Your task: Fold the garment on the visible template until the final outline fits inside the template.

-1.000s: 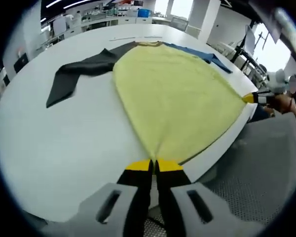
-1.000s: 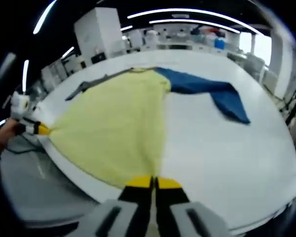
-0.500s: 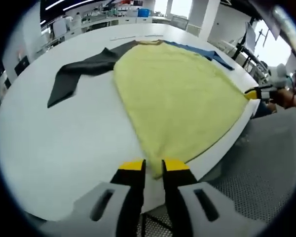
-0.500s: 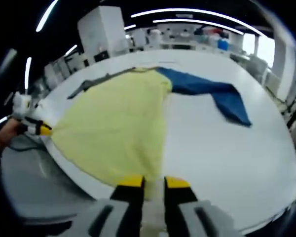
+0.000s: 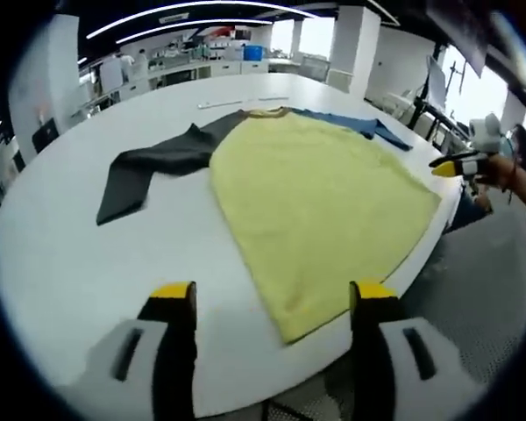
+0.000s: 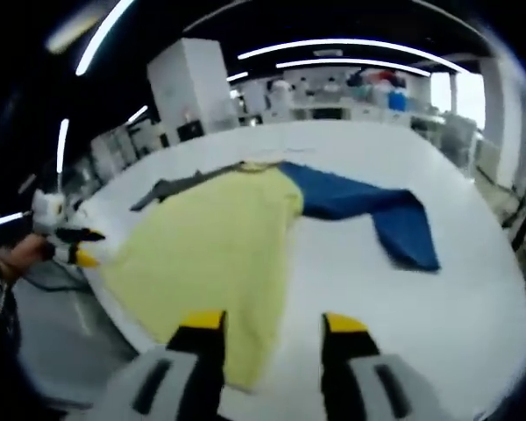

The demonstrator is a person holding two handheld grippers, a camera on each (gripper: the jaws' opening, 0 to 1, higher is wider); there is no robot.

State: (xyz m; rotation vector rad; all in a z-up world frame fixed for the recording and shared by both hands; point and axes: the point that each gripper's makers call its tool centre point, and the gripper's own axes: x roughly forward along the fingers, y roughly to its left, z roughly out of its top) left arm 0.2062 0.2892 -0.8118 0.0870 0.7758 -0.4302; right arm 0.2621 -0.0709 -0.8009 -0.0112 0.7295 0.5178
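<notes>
Lying flat across the white counter [image 5: 61,263], the yellow garment [image 5: 320,197] has its dark sleeve [image 5: 149,167] at the left gripper view's upper left. Its blue sleeve [image 6: 377,210] lies at the right gripper view's centre right. Both the left tongs [image 5: 276,303] and right tongs [image 6: 272,338] gape wide, holding nothing, at the hem corners.

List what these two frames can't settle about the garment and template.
- Template: no outline can be made out on the white table in either view.
- Blue sleeve: in the left gripper view, mostly hidden behind the yellow body.
- Dark sleeve: small and blurred in the right gripper view.
- Neckline: too small for detail.
</notes>
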